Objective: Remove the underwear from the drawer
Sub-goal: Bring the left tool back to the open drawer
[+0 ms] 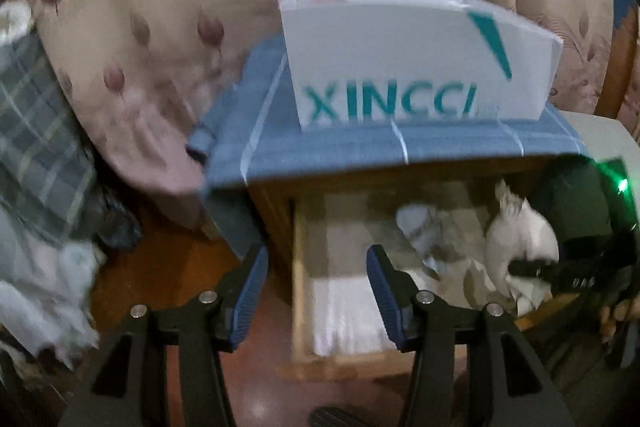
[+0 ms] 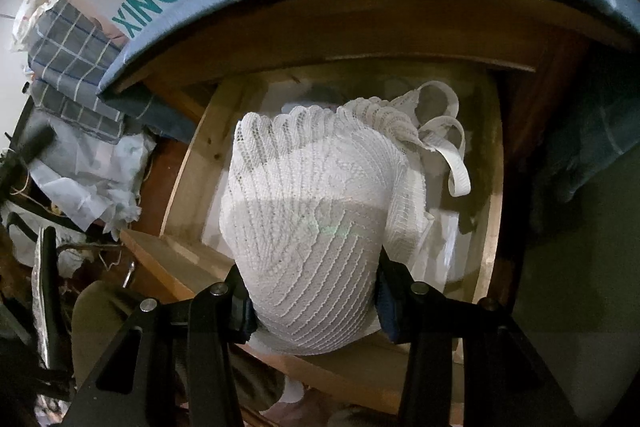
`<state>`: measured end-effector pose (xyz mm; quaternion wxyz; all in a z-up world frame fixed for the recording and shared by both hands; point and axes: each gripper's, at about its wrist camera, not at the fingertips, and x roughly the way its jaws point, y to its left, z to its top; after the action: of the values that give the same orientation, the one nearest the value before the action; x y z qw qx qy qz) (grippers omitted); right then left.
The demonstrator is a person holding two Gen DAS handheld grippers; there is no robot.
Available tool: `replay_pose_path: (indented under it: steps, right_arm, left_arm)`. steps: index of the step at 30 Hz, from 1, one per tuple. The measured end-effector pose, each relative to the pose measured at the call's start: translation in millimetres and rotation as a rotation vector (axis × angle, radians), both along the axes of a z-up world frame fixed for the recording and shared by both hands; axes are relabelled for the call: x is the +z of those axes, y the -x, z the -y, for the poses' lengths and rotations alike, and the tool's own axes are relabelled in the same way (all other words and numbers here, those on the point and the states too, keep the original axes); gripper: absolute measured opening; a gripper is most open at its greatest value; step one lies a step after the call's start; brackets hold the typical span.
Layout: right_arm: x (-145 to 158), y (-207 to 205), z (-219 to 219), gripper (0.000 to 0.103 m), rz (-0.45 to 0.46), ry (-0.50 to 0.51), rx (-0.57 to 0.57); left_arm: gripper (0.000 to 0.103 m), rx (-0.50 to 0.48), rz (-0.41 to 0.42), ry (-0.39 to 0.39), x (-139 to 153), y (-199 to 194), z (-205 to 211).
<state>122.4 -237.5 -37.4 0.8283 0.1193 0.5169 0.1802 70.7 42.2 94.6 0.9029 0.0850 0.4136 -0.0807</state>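
Observation:
White lace underwear (image 2: pixel 312 211) bulges up between the fingers of my right gripper (image 2: pixel 314 295), which is shut on it just above the open wooden drawer (image 2: pixel 196 171). Its elastic straps (image 2: pixel 452 143) trail towards the drawer's back. In the left wrist view the same white bundle (image 1: pixel 520 231) hangs over the drawer's right part, with the black right gripper (image 1: pixel 536 267) on it. My left gripper (image 1: pixel 318 295) hovers over the drawer's left wall (image 1: pixel 300 267), its blue pads (image 1: pixel 252 291) apart and nothing between them. The drawer bottom (image 1: pixel 344 307) shows a white lining.
A white XINCCI shoe box (image 1: pixel 416 63) stands on a blue checked cloth (image 1: pixel 360 147) that covers the cabinet top above the drawer. Plaid and white clothes (image 1: pixel 36 147) pile up on the left. Floral fabric (image 1: pixel 160 7) fills the background. Reddish-brown floor (image 1: pixel 168 267) lies left of the drawer.

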Motion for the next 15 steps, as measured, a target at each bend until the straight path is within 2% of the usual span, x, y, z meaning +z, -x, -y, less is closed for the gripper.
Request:
replay_pose_path:
  steps: [5,12,15]
  right_arm:
    - [15,9,-4,0.043,0.007,-0.012,-0.012]
    - [42,26,-4,0.043,0.023,-0.047,-0.034]
    - [59,36,-7,0.043,0.067,-0.040,-0.013]
  left_arm:
    - [0.053,0.036,-0.059,0.029,-38,-1,-1]
    - [0.053,0.111,-0.145,0.120,-64,-7,-17]
    - [0.053,0.160,-0.140,0.166,-65,-5,-28]
